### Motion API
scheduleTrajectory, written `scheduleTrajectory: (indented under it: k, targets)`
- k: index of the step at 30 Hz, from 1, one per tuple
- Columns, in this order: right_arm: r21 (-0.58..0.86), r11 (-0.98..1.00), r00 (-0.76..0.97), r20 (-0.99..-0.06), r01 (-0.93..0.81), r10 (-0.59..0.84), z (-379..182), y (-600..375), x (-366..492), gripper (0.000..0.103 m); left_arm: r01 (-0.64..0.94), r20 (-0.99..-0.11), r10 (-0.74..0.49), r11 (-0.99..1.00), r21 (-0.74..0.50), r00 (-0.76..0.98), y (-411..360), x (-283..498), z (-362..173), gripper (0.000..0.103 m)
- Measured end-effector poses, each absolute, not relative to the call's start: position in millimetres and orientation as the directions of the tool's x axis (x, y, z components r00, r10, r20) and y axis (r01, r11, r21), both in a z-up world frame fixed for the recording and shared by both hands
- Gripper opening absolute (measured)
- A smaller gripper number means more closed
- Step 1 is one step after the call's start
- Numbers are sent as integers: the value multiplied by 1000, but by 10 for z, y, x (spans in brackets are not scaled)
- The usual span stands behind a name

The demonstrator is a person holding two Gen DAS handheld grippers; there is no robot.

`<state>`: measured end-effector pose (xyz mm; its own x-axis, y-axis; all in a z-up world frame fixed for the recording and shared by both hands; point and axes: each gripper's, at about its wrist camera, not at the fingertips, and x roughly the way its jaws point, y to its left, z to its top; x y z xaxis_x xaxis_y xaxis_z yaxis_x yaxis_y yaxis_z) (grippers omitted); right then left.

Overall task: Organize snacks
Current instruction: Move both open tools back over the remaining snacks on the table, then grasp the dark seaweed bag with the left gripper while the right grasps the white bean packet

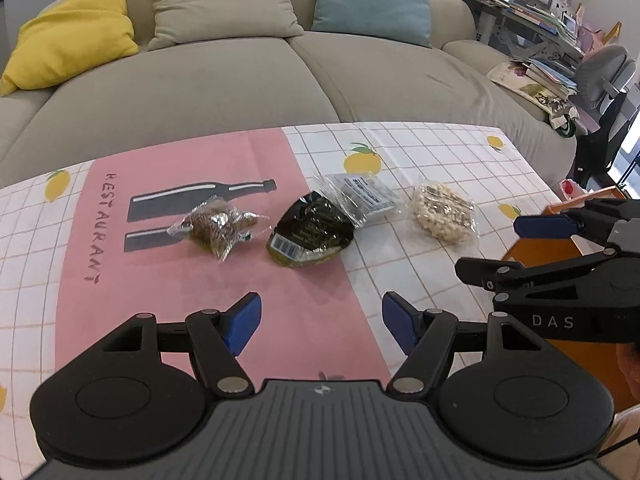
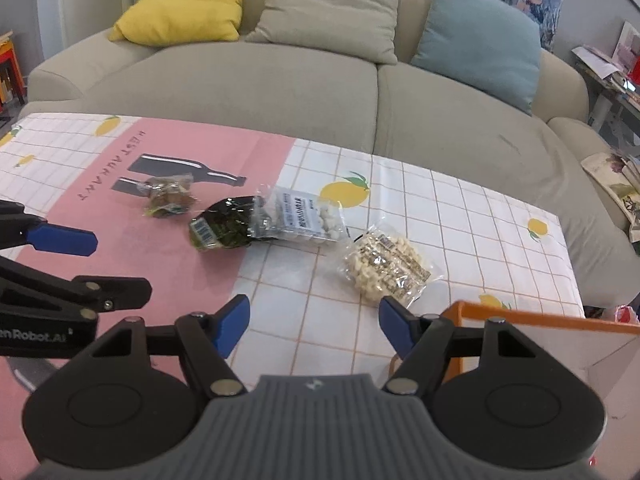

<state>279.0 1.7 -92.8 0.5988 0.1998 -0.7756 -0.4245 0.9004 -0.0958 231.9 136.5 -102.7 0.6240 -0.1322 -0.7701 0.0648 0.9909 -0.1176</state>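
Several snack packs lie on the table: a clear pack of brown snacks (image 1: 218, 226) (image 2: 168, 196), a dark green pack (image 1: 310, 230) (image 2: 222, 228), a clear pack of white pieces with a label (image 1: 362, 196) (image 2: 302, 218), and a clear pack of pale nuts (image 1: 444, 212) (image 2: 384, 266). My left gripper (image 1: 322, 326) is open and empty, hovering above the pink mat short of the packs. My right gripper (image 2: 314, 324) is open and empty, just short of the nut pack. Each gripper shows at the edge of the other's view.
An orange-rimmed box (image 2: 540, 332) (image 1: 552, 248) stands at the table's right front corner. The table carries a checked lemon cloth (image 2: 460, 216) and a pink mat (image 1: 192, 280). A beige sofa (image 1: 248, 76) with cushions runs behind the table. A cluttered desk (image 1: 540, 20) stands far right.
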Motion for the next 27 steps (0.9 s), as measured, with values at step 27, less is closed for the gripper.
scheduleTrajectory:
  k: [27]
  targets:
    - [106,991,314,-941,-80,127,-1297,-269,4374,88,247,-807,-208,966,-79,553,1284,3419,-1491,87]
